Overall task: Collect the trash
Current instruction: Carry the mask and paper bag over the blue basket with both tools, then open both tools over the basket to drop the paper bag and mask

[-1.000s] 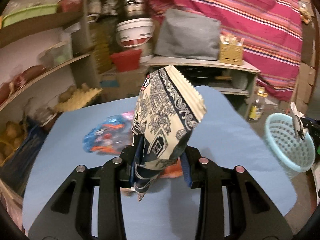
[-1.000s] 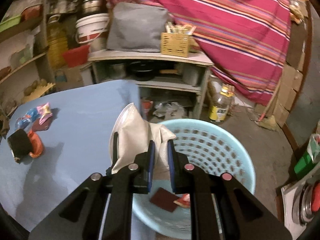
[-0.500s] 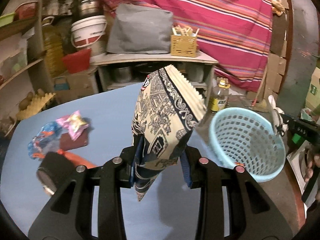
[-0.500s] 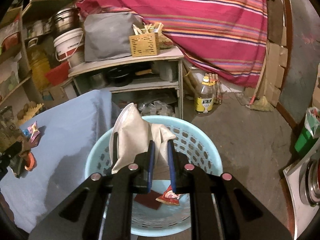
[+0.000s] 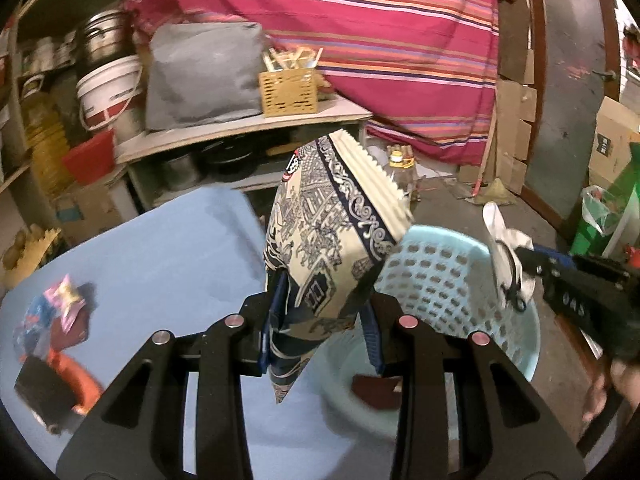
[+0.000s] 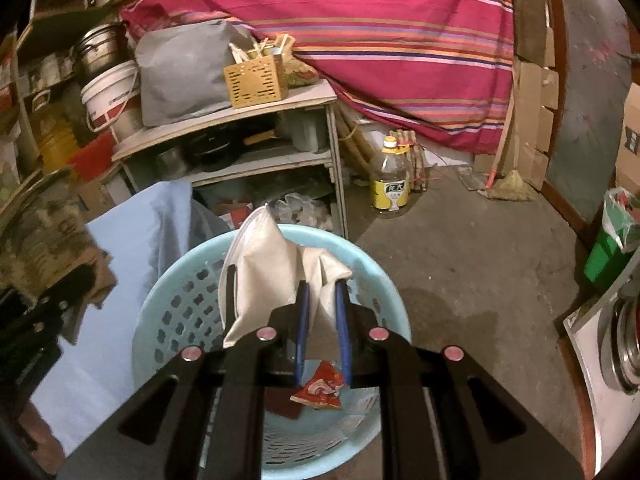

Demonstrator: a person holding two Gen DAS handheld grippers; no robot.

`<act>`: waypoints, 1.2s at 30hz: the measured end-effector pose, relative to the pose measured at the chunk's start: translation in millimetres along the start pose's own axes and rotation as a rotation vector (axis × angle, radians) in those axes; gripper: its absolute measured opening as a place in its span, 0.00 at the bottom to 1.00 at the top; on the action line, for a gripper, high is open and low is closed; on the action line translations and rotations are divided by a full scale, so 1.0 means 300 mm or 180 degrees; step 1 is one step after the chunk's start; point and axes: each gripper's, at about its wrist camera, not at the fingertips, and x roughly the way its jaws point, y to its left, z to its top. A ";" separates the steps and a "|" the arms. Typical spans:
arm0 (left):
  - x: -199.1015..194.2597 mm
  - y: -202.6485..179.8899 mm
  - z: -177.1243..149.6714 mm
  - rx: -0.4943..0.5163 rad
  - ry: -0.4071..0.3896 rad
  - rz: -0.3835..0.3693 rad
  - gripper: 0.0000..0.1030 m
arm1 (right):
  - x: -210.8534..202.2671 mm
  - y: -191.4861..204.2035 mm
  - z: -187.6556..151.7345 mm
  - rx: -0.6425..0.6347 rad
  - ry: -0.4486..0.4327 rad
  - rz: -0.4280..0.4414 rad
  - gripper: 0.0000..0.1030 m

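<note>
The left gripper (image 5: pixel 324 312) was clenched on a glossy snack packet (image 5: pixel 332 240) printed in cream and navy, its crimped, serrated top edge pointing up and away, its long axis rising steeply from the jaws. It hung over the near rim of the pale blue perforated plastic basket (image 5: pixel 448 280), beside the blue-covered table (image 5: pixel 160 260). The right gripper (image 6: pixel 322 304) pinched a plain, matt white pouch (image 6: pixel 264 272), puffy and creased, standing upright with its pointed corner uppermost, directly above the basket (image 6: pixel 176 312). A crumpled red wrapper (image 6: pixel 320 390) lay on the basket floor.
</note>
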 end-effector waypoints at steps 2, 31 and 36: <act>0.037 -0.033 0.024 -0.0007 0.0020 -0.0059 0.34 | 0.000 -0.027 -0.001 0.0068 0.0004 0.0001 0.13; -0.115 0.218 -0.021 -0.0187 -0.0101 0.0455 0.95 | 0.076 0.062 -0.016 -0.0060 0.0234 -0.0070 0.72; -0.217 0.385 -0.071 -0.0295 -0.0138 0.0695 0.95 | 0.063 0.110 -0.022 -0.0109 0.0196 -0.0211 0.82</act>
